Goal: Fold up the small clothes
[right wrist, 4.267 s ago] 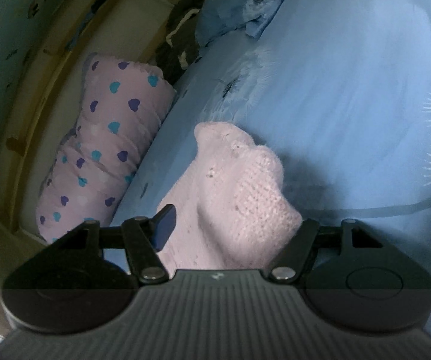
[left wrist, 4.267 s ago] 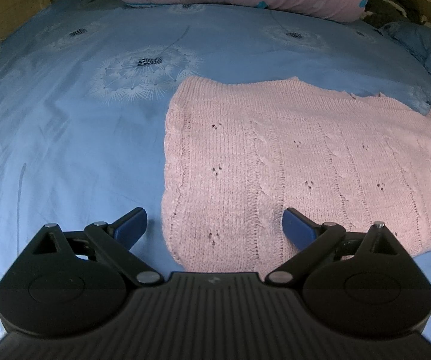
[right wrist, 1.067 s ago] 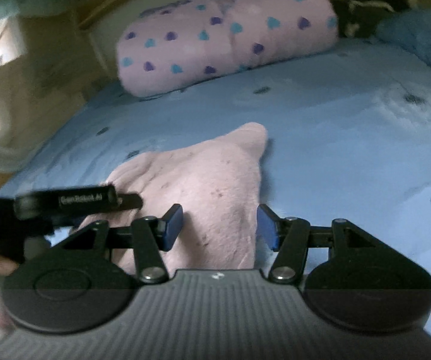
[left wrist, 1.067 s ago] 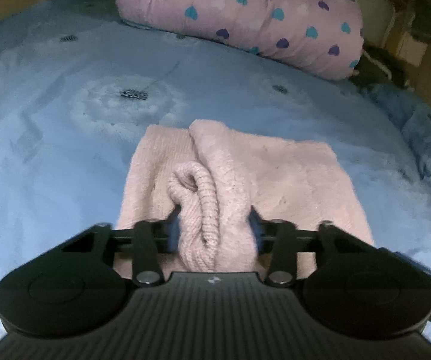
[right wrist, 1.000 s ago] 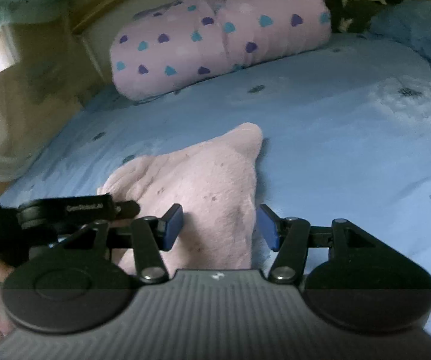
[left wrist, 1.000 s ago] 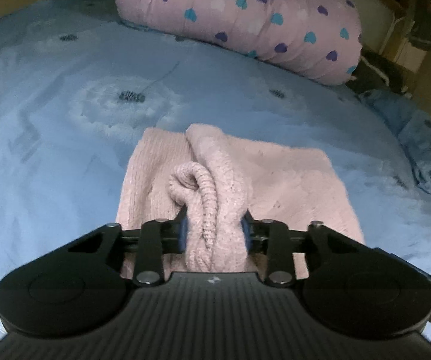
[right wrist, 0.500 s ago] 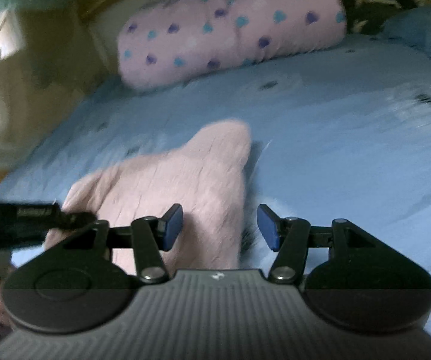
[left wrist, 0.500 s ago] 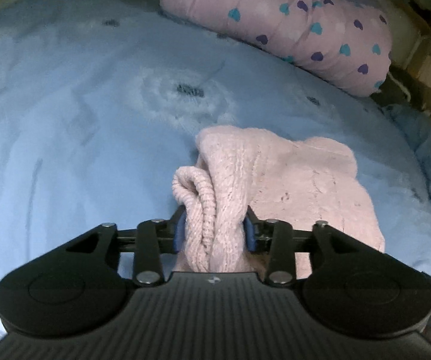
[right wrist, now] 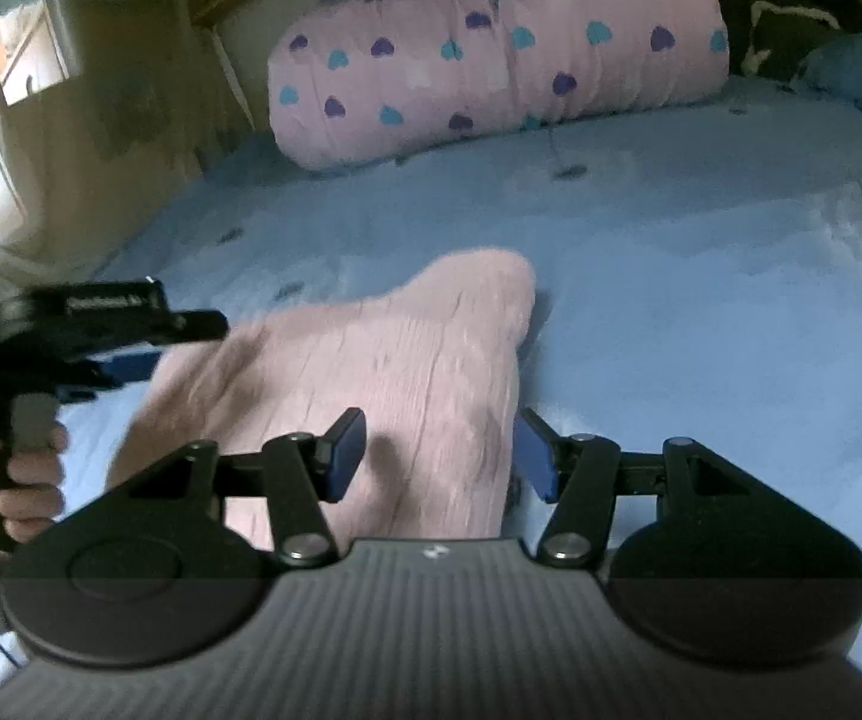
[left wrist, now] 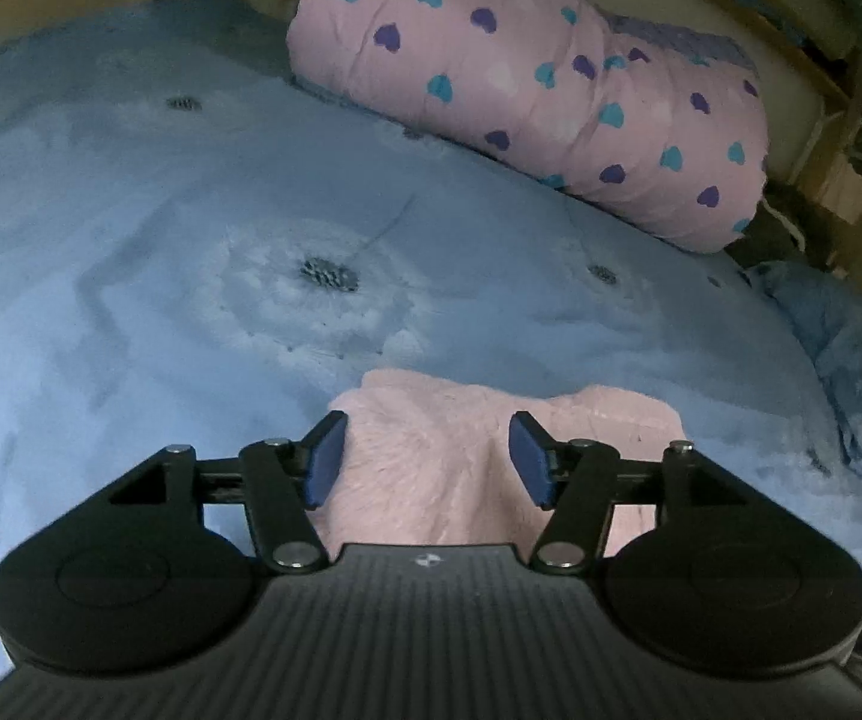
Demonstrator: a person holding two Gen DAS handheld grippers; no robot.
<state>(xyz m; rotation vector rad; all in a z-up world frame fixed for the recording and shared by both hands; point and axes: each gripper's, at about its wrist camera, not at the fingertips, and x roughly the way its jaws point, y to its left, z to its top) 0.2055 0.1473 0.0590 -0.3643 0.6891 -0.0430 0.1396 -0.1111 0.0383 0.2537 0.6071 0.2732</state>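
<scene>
The pink knitted garment [left wrist: 431, 468] lies folded into a thick bundle on the blue bed sheet [left wrist: 131, 300], well in front of the pink pillow with hearts [left wrist: 527, 84], which lies at the far edge of the bed.

The left gripper [left wrist: 428, 462] hangs just over the near part of the garment. Its fingers [left wrist: 324, 459] are moving apart; the knit shows between them, but the blue pads do not press on it.

The right gripper [right wrist: 440, 453] is over the other side of the same garment. Its fingers [right wrist: 347, 453] stand apart, the pink knit is seen between them, and the pads do not clamp it. In the right wrist view, the person's hand [right wrist: 29, 480] holds the left gripper's handle, beside the garment.
</scene>
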